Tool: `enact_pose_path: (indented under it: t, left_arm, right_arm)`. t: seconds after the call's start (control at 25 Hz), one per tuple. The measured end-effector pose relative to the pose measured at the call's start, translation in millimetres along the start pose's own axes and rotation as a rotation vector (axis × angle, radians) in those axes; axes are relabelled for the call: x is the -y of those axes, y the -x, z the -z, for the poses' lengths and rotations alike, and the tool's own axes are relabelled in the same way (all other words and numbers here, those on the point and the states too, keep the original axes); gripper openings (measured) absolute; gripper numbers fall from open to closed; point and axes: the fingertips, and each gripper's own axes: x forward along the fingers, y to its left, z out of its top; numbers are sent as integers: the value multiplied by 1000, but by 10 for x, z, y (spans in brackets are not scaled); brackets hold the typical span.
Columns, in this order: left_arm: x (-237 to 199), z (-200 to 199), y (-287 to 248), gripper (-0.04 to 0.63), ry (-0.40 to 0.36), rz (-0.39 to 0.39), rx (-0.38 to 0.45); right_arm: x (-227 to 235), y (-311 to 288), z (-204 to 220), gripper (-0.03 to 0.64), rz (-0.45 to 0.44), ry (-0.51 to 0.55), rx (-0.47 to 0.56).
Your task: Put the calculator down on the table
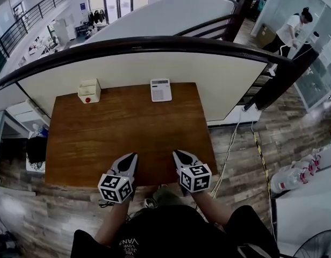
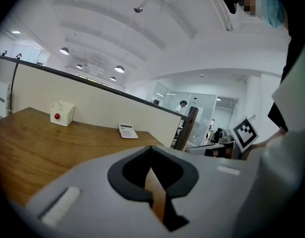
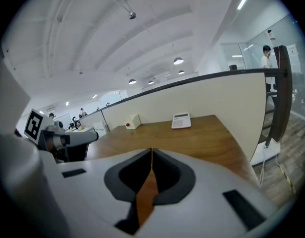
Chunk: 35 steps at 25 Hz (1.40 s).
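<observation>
A white calculator (image 1: 160,90) lies flat at the far edge of the brown wooden table (image 1: 128,138), against the cream partition. It also shows in the left gripper view as the calculator (image 2: 127,131) and in the right gripper view as the calculator (image 3: 181,120). My left gripper (image 1: 134,156) hovers over the table's near edge, shut and empty. My right gripper (image 1: 176,152) is beside it, shut with nothing between its jaws. Both point toward the far side, well short of the calculator.
A white box with a red button (image 1: 89,91) sits at the table's far left. A cream partition wall (image 1: 155,69) with a dark rail backs the table. Cables (image 1: 230,144) run over the wooden floor on the right. A person (image 1: 292,28) stands far off.
</observation>
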Motion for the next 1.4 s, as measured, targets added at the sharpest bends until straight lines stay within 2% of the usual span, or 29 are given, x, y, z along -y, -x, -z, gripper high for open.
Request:
enact_pose_path:
  t: [0.44, 0.64, 0.84, 1.04, 1.4]
  left_arm:
    - [193, 401, 369, 12, -50, 2, -62]
    - [157, 492, 486, 12, -36, 0, -68]
    - [180, 510, 563, 12, -26, 7, -61]
    - [177, 514, 612, 12, -55, 4, -56]
    - [146, 523, 627, 12, -16, 3, -42]
  right_arm:
    - [-135, 353, 453, 17, 14, -68, -30]
    - [-152, 432, 630, 14, 43, -90, -49]
    - [-185, 481, 660, 14, 61, -81, -50]
    - [-225, 467, 656, 14, 64, -77, -45]
    - [-227, 454, 614, 14, 71, -67, -38]
